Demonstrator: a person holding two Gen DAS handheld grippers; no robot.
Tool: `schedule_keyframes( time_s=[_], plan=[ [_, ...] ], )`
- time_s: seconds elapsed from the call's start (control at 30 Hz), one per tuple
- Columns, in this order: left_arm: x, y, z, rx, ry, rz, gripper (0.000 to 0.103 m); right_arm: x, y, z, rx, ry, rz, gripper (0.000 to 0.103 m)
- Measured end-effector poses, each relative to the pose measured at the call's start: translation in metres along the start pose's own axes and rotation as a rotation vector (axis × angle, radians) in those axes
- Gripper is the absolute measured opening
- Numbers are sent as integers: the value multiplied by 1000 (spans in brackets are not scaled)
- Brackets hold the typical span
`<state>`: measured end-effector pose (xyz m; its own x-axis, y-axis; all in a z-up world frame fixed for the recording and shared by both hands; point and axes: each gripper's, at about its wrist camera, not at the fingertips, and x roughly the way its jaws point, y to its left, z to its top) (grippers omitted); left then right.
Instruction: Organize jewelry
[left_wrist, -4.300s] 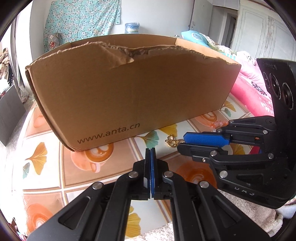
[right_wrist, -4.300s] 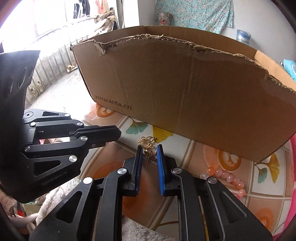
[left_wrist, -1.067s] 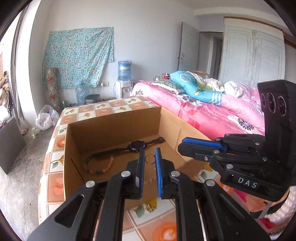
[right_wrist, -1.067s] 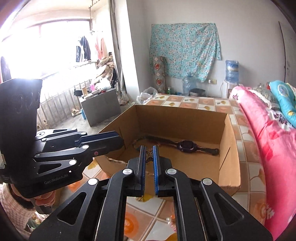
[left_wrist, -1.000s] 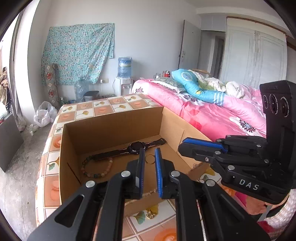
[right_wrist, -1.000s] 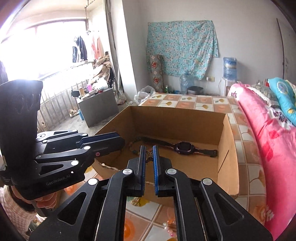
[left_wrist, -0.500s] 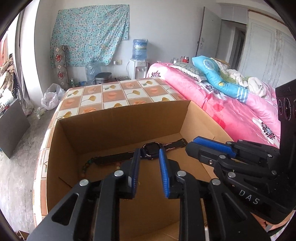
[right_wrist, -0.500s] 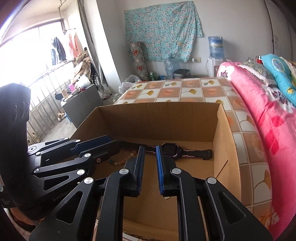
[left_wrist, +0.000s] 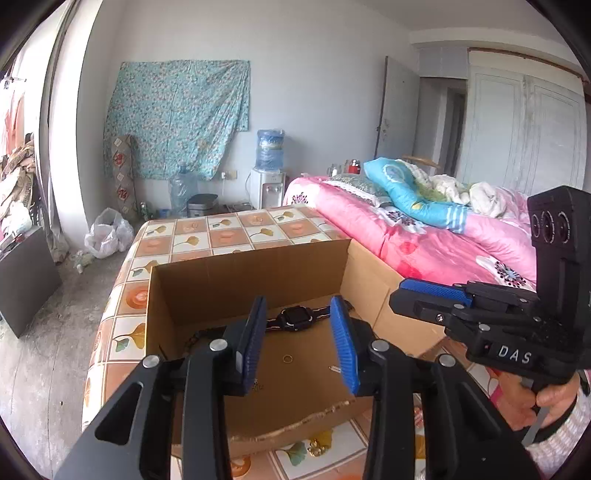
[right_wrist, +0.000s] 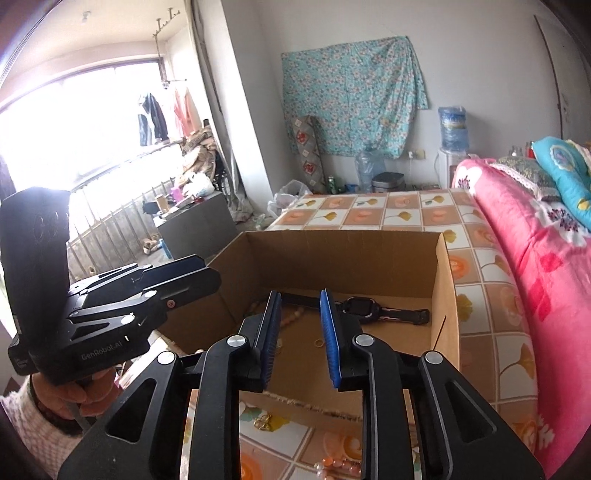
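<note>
An open cardboard box (left_wrist: 255, 273) (right_wrist: 448, 295) sits on the tiled table. Inside lie a black watch (left_wrist: 295, 316) (right_wrist: 373, 308), a small gold ring (left_wrist: 287, 357) (right_wrist: 318, 342), a small pin (left_wrist: 334, 367) and a bead bracelet (right_wrist: 291, 318). My left gripper (left_wrist: 298, 343) is open and empty above the box's near side. My right gripper (right_wrist: 300, 332) is open and empty beside it, also over the box. A gold ornament (left_wrist: 314, 448) (right_wrist: 263, 421) and a pink bead bracelet (right_wrist: 338, 465) lie on the table in front of the box.
The table (left_wrist: 221, 232) has an orange and white tile pattern. A pink bed (left_wrist: 424, 236) runs along its right side. A water dispenser (left_wrist: 269, 173) and bags stand at the far wall.
Both grippers, which held small jewelry over the box a second ago, have opened wide. The ring and small pieces now lie on the box floor. Both views have tilted up a little.
</note>
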<state>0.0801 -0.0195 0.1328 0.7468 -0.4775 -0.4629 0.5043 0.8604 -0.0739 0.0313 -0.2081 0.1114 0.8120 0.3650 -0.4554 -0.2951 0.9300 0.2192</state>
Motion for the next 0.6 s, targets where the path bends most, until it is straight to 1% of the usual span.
schedule_keyframes(
  time_s=[0.1, 0.2, 0.27, 0.37, 0.43, 0.47, 0.5, 0.6],
  plan=[
    [-25, -1, -18, 19, -15, -27, 38, -13, 3, -19, -9, 18, 44, 22],
    [-40, 0, -40, 14, 8, -55, 38, -17, 5, -41, -6, 66, 51, 22],
    [-41, 1, -57, -20, 44, -95, 38, -12, 7, -58, 21, 114, 62, 22],
    [-29, -2, -79, -50, 112, -116, 38, 3, 9, -83, 72, 197, 67, 22],
    [-14, -4, -93, -71, 165, -128, 38, 13, 9, -97, 112, 245, 68, 22],
    [-6, -5, -99, -74, 186, -125, 38, 19, 9, -103, 127, 268, 70, 22],
    [3, -7, -104, -70, 213, -105, 38, 22, 10, -108, 128, 284, 64, 22],
    [27, -12, -117, -41, 267, -80, 38, 31, 16, -116, 115, 317, 55, 22]
  ],
)
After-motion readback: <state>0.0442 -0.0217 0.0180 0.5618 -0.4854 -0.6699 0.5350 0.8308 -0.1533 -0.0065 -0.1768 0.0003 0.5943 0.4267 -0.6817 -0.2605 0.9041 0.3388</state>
